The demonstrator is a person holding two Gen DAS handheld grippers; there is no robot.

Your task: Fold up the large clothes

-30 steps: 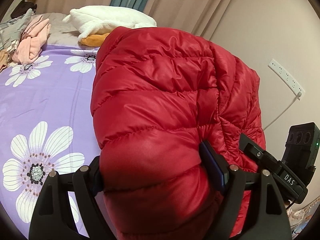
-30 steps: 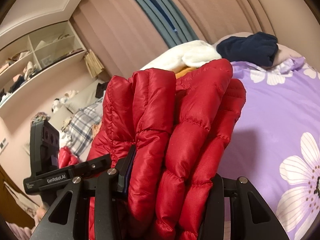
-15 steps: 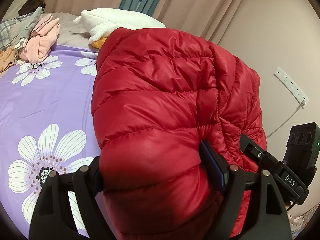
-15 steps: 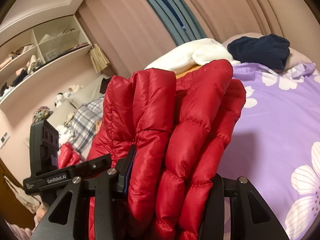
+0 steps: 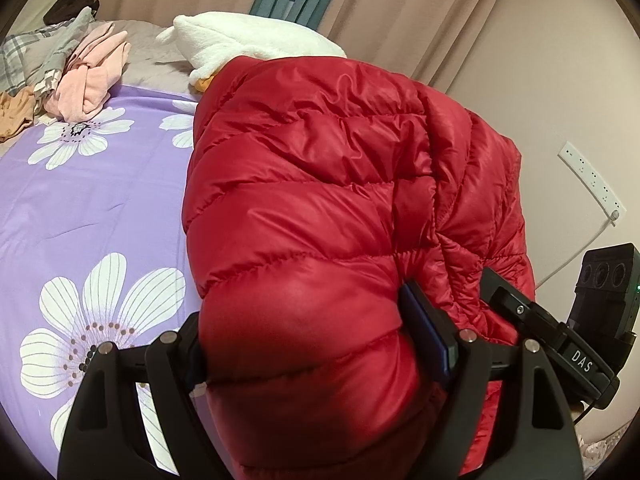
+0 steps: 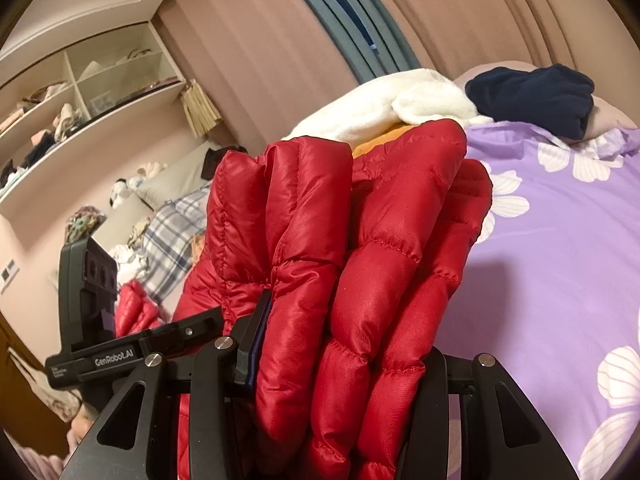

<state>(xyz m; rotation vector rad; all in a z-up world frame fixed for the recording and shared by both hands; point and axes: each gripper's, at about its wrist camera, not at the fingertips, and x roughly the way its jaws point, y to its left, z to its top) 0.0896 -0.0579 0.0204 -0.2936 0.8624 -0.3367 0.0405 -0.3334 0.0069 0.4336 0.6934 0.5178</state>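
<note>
Purple bedspread [image 5: 100, 200] largely hidden behind red jacket [image 5: 320, 200].

A home bedroom; a bed [image 5: 100, 208] under a purple flowered sheet carries loose clothes [image 5: 92, 80] and a white pillow [image 5: 248, 44]; curtains [image 6: 460, 12] hang behind; open wall shelves [image 6: 80, 92] hold folded garments; a socket strip [image 5: 592, 180] on the wall

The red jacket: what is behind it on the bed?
Behind the red jacket lie a white plush blanket and an orange item, mostly covered. The rest behind it is hidden.
</note>
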